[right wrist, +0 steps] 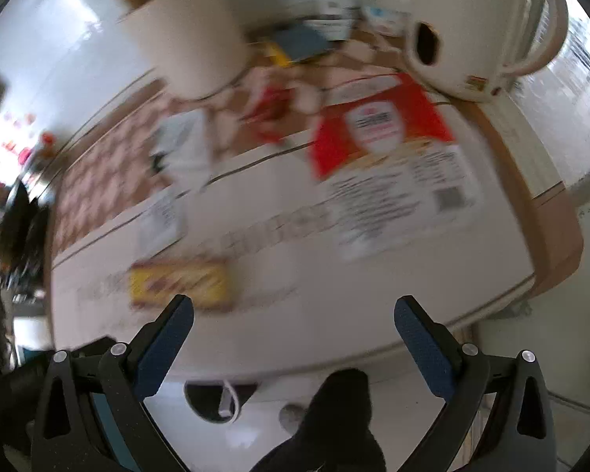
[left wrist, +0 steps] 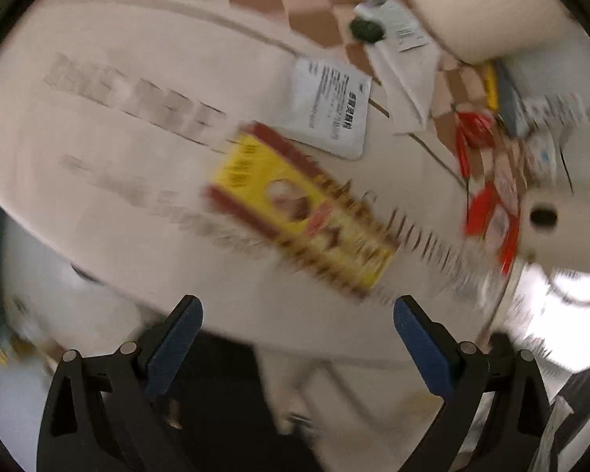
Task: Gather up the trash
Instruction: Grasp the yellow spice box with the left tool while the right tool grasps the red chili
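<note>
A flat yellow wrapper with dark red border [left wrist: 301,210] lies on the cream tablecloth [left wrist: 118,126], near a white electric kettle [right wrist: 480,27] — contents unseen. Left gripper [left wrist: 298,348] and right gripper [right wrist: 293,348] gape wide, empty.

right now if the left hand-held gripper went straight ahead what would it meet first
Probably the yellow packet, which lies flat on the table just ahead of the open left hand-held gripper. The frame is blurred, so depth is uncertain.

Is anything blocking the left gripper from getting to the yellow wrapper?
Nothing visible does. The left gripper is open and empty, and the yellow wrapper lies flat just ahead of it with only bare table between. The white packet lies beyond the wrapper, not in the path.
</note>
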A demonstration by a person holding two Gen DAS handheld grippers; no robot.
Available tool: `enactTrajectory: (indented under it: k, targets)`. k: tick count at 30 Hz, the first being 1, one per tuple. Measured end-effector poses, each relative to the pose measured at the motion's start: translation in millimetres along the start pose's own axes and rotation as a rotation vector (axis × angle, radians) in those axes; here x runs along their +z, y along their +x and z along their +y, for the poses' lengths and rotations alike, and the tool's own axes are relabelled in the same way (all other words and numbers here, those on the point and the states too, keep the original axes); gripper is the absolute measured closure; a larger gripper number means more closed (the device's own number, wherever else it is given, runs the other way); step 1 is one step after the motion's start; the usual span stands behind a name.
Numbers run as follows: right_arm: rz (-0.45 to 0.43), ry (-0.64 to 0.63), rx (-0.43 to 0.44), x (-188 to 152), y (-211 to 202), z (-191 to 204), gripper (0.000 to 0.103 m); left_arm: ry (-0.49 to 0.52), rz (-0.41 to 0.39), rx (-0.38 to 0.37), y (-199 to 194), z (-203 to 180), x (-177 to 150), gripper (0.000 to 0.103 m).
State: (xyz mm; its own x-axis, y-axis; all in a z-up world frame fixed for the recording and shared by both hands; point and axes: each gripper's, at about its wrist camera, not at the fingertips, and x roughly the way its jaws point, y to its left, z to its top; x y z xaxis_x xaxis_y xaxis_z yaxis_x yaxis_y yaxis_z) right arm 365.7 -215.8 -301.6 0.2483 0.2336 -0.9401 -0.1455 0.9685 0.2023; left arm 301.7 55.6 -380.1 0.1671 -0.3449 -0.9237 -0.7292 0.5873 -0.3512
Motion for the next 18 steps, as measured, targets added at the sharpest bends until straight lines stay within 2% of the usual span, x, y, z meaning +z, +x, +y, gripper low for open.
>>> enactTrajectory:
  k: [3, 6, 7, 8, 9, 10, 16, 18]
  targets:
    - [0.022, 0.046, 0.015, 27, 19, -30, 0.0, -0.119, 0.03, -0.013, 22, -11, 17, 0.004]
    - [0.04, 0.05, 0.012, 45, 36, -40, 0.0, -0.18, 0.036, 0.02, 37, -21, 32, 0.004]
    - [0.042, 0.045, 0.012, 51, 39, -42, 0.0, -0.188, 0.027, 0.059, 40, -24, 35, 0.007]
    - [0.045, 0.038, 0.012, 57, 43, -42, 0.0, -0.19, 0.016, 0.089, 42, -26, 37, 0.019]
    - [0.049, 0.03, 0.014, 63, 47, -41, 0.0, -0.189, 0.002, 0.122, 41, -27, 38, 0.023]
    - [0.054, 0.018, 0.022, 71, 51, -38, 0.0, -0.177, -0.028, 0.145, 38, -29, 37, 0.03]
    - [0.06, -0.11, 0.04, 115, 72, -7, 0.001, 0.06, -0.136, 0.282, 22, -31, 27, 0.034]
    - [0.067, -0.161, 0.043, 127, 82, 6, 0.01, 0.132, -0.145, 0.329, 15, -24, 25, 0.035]
